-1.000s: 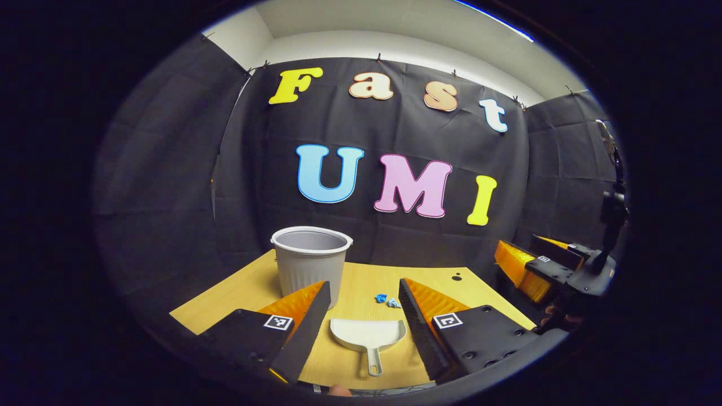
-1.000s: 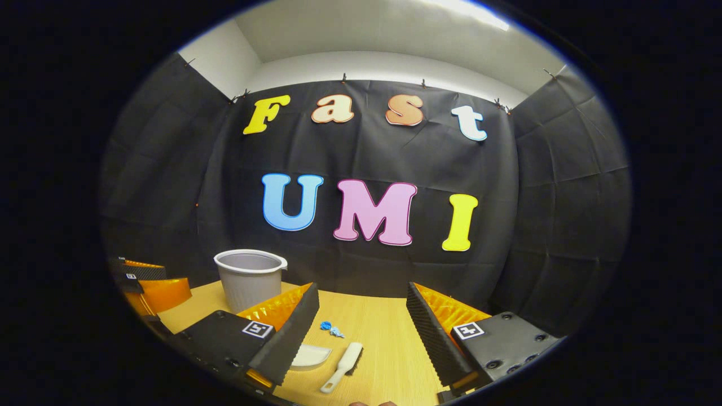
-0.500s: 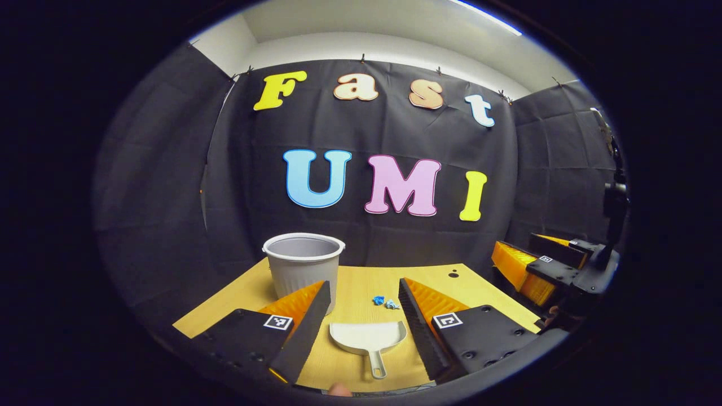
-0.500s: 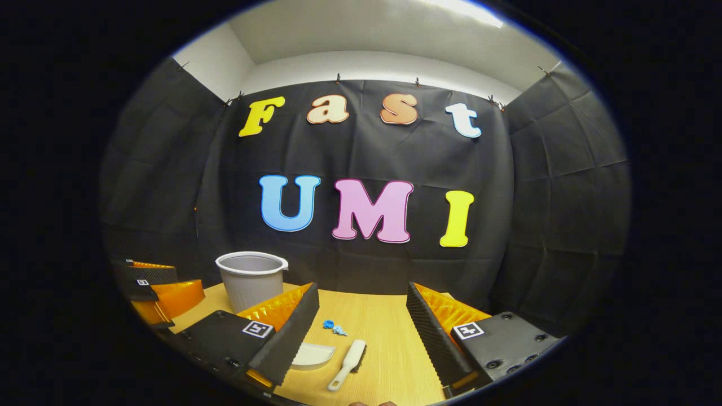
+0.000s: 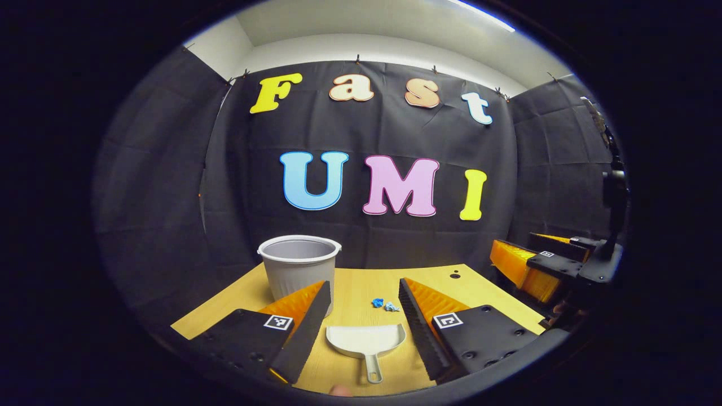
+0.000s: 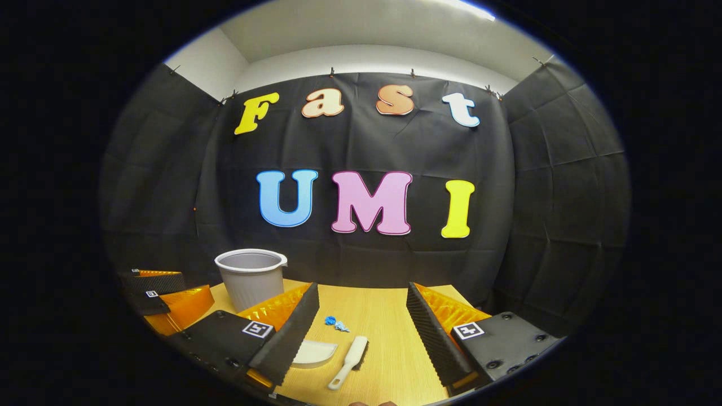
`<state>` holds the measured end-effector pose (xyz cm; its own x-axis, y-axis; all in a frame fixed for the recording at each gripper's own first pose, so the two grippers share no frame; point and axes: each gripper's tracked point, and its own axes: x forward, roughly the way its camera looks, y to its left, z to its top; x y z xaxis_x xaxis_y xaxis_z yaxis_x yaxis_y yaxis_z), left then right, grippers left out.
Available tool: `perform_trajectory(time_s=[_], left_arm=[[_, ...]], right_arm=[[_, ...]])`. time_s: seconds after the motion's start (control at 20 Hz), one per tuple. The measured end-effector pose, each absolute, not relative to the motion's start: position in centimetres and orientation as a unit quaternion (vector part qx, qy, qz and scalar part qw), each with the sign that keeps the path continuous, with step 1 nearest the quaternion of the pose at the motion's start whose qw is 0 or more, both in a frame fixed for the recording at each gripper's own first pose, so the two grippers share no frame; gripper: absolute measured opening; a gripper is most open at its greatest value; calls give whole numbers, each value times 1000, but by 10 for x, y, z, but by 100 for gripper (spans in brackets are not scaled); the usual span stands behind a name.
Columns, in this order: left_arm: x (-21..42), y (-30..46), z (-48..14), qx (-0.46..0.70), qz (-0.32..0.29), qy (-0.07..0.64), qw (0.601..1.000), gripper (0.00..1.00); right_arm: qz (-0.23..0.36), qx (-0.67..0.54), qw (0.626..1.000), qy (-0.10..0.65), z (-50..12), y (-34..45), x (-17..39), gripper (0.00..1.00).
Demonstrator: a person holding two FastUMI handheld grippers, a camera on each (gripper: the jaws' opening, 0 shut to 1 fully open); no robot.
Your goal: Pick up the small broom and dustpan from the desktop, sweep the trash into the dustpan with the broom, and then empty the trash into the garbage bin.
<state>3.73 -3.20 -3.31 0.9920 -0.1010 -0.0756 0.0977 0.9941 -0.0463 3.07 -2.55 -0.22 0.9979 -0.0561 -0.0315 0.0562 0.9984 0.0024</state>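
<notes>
1. White plastic is what I line up on: the dustpan lies flat on the wooden desktop between my left gripper fingers, its handle pointing back toward me; both fingers stand wide apart with nothing in them.
2. Over the last second the dustpan has slid lower and nearer in the left gripper view, so I have been easing that hand forward and down over it; I judge this the approach to the first pick.
3. In the right gripper view the small broom lies between the fingers of my right gripper, slightly toward the left finger, handle end nearest me; these fingers too are spread and empty.
4. The broom sits a touch further forward between the fingers than a second ago, and the wall has dropped a little in view, so this hand has crept in as well.
5. The trash, small blue scraps, lies just beyond the dustpan's front lip, ahead of my left fingertips and close to the right finger.
6. The garbage bin stands upright beyond my left finger, partly hidden by it.
7. Nothing is lifted yet; next I would settle each pair of fingers around its handle before closing.
</notes>
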Motion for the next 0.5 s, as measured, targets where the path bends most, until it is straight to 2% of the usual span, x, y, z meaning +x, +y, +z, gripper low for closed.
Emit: perform_trajectory(time_s=[0.3,0.5], left_arm=[[56,-43,-47,-37,-63,63,995,73],[74,-47,-75,-44,-64,109,991,73]], right_arm=[[-27,0,999,27,-10,-38,42,97],[-22,2,999,37,-18,-45,56,97]])
